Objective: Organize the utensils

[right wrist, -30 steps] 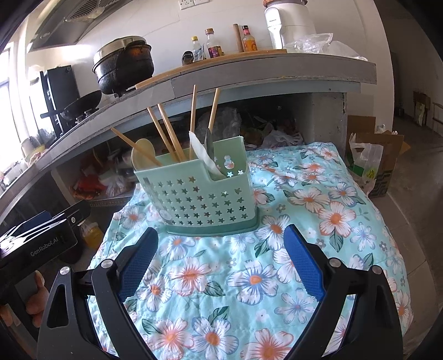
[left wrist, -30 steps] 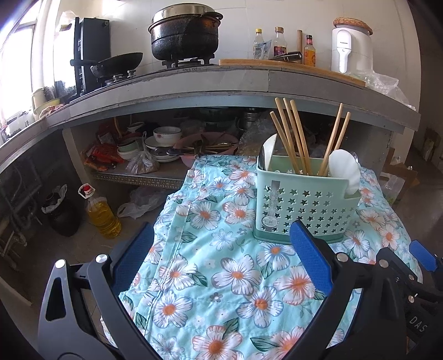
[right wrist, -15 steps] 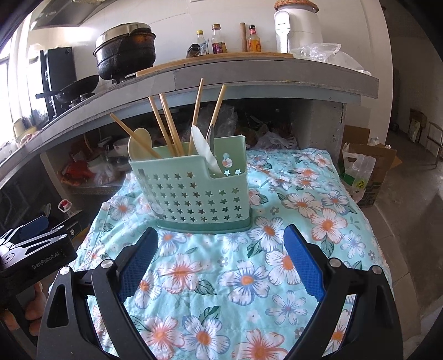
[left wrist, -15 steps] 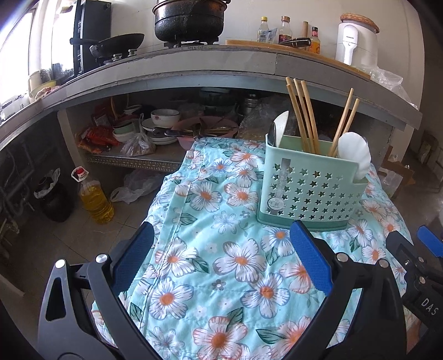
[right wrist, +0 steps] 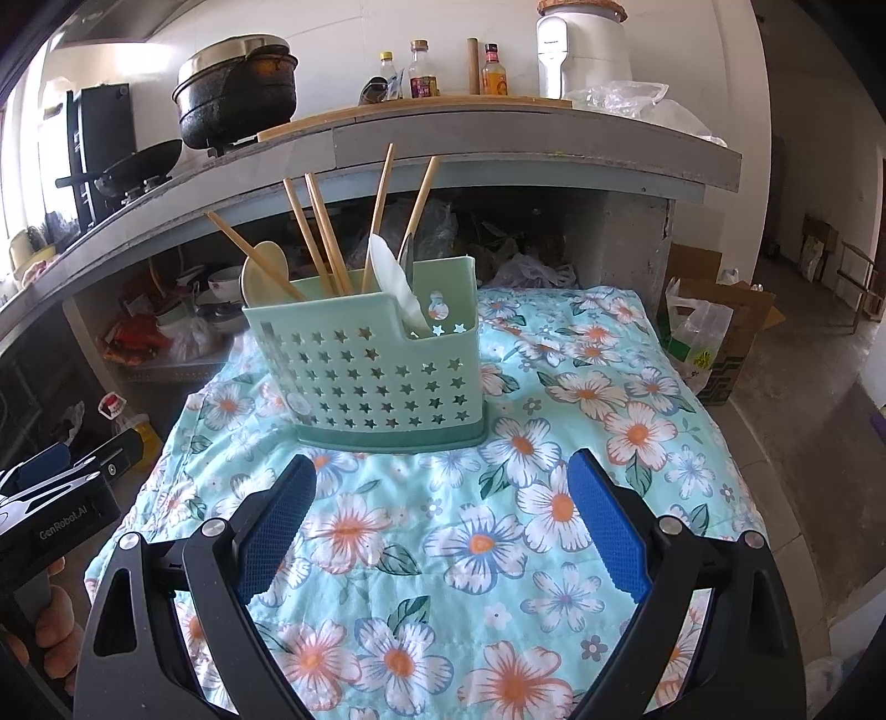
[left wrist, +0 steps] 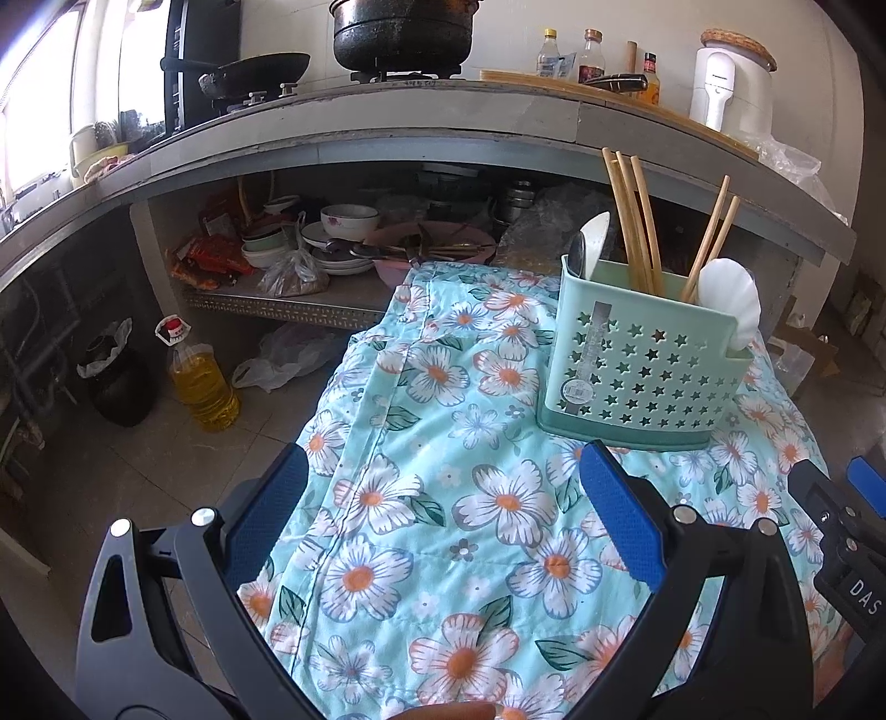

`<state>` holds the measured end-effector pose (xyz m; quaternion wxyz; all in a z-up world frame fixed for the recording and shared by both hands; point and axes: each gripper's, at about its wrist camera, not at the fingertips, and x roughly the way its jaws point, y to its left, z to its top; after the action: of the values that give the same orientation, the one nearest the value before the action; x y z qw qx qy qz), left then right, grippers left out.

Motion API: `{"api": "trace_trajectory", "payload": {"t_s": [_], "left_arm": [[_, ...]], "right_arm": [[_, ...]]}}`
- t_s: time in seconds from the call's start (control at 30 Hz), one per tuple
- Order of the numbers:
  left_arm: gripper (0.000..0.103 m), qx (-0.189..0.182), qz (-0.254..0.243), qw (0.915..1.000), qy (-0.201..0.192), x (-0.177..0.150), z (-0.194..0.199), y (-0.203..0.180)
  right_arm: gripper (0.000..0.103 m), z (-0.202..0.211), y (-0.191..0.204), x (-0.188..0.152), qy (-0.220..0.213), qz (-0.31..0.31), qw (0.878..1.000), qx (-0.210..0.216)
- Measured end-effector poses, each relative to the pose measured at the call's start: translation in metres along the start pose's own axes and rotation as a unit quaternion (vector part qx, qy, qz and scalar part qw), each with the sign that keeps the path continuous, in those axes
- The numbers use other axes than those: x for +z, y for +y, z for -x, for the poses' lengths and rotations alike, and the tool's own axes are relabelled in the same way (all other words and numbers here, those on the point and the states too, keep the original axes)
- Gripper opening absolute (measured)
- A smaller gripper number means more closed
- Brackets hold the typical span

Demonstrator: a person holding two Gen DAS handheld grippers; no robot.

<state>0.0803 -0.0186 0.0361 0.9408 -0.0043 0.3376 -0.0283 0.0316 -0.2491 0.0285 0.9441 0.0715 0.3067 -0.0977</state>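
Home kitchen: blackened pot (left wrist: 401,27) and wok (left wrist: 255,69) on gas burners atop concrete counter (left wrist: 443,119); sauce bottles (right wrist: 423,72) above; bowls and plates (left wrist: 346,232) stacked on shelf beneath; cooking oil jug (left wrist: 200,382) on tiled floor.

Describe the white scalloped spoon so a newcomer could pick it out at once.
On the floral-cloth table stands a mint star-punched utensil caddy. At its right end in the left wrist view, the white shell-shaped spoon rises beside wooden chopsticks; only it has a ribbed, fan-like bowl.

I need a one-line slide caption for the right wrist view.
Open right gripper faces a green star-holed utensil caddy holding chopsticks and spoons on a floral cloth.
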Motion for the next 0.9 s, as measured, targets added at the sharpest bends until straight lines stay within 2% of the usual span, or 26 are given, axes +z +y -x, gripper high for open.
{"api": "trace_trajectory", "payload": {"t_s": [0.2,0.9], "left_arm": [[0.095,0.000,0.001,1.0000,0.007,0.001,-0.002,-0.005],[0.095,-0.019,-0.020,0.9991,0.032,-0.006,0.003,-0.021]], "right_arm": [[0.090,-0.005,-0.005,-0.003,0.013,0.005,1.000,0.001],[0.090,0.001,-0.028,-0.004,0.015,0.003,1.000,-0.019]]}}
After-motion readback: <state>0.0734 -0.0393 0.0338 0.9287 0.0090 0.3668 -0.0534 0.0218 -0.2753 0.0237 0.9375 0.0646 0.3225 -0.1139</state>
